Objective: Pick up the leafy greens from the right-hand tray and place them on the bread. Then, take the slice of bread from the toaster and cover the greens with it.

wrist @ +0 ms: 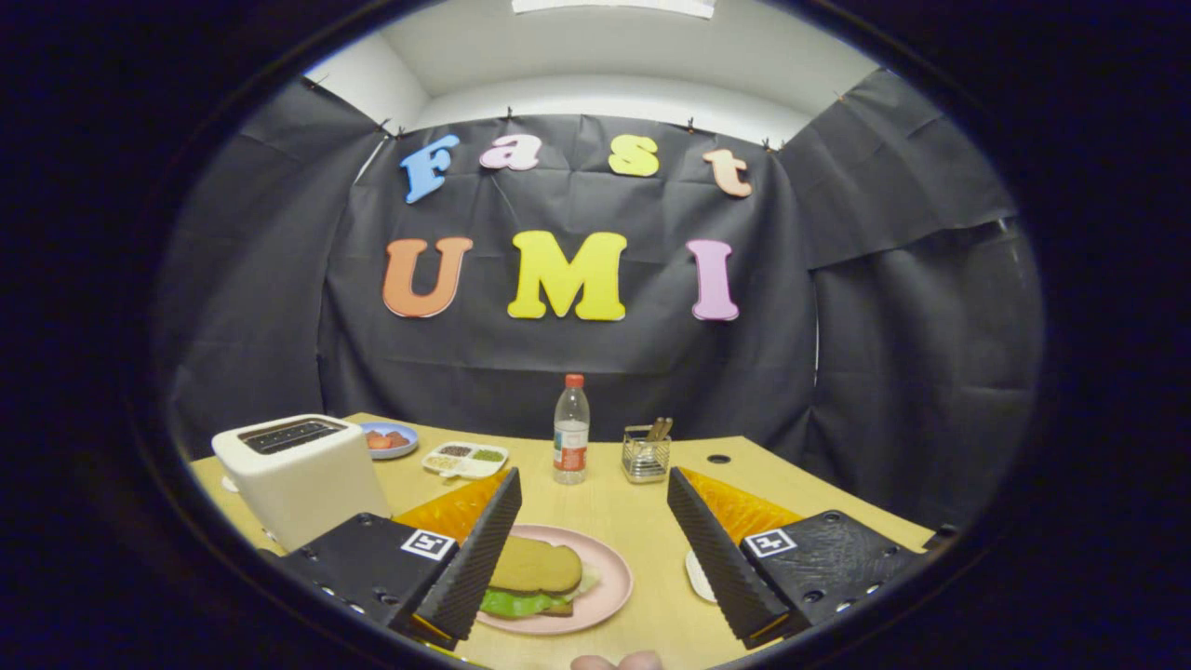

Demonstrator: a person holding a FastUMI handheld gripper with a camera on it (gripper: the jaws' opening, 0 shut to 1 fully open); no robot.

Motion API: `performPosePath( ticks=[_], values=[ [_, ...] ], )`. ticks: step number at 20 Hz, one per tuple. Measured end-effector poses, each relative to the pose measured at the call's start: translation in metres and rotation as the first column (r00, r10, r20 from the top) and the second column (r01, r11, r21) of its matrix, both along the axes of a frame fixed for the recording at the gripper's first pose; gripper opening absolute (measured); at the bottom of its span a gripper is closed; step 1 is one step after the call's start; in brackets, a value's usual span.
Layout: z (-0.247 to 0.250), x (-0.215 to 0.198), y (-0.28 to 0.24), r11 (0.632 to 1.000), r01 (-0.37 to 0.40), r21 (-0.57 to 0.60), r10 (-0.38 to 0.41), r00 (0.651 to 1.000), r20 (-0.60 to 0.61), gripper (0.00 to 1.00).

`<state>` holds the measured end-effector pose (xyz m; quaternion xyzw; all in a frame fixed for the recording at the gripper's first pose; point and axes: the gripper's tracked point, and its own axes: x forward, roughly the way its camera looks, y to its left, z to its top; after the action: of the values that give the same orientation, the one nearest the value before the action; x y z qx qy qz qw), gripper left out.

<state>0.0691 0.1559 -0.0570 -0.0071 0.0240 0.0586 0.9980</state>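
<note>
**On the pink plate, the sandwich looks finished; the tongs hang open above it**

Nearest the camera, the tongs [589, 549] stand wide apart and hold nothing: neither finger touches anything, and bare desk [642, 516] shows through the gap. A fingertip or two of a person's hand [616, 662] peeps in below them.

Between the fingers, closer to the left one, lies the pink plate [609, 582]. On it the slice of bread [533, 565] rests on top of the leafy greens [521, 603], whose green frill pokes out underneath; the lower bread is mostly hidden. Judging from this, both steps seem done, greens laid and then covered, and little seems left but to draw the tongs clear.

By the right finger the pale edge of a tray or dish [695, 577] shows; what is in it cannot be seen.

Farther off to the left stands the white toaster [300, 475], its slot dark and seemingly empty. Behind it are a blue plate [391, 439] and a divided dish [464, 458]; toward the middle, a water bottle [570, 430] and a wire holder [646, 452].
</note>
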Motion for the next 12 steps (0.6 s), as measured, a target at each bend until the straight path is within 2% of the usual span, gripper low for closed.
performPosePath(
  ticks=[6,12],
  values=[
    [0.048,-0.042,-0.011,0.999,-0.034,0.035,0.032,0.998,0.055,0.96],
    [0.084,-0.079,-0.029,0.999,-0.023,0.024,0.020,0.992,0.127,0.97]
  ],
)
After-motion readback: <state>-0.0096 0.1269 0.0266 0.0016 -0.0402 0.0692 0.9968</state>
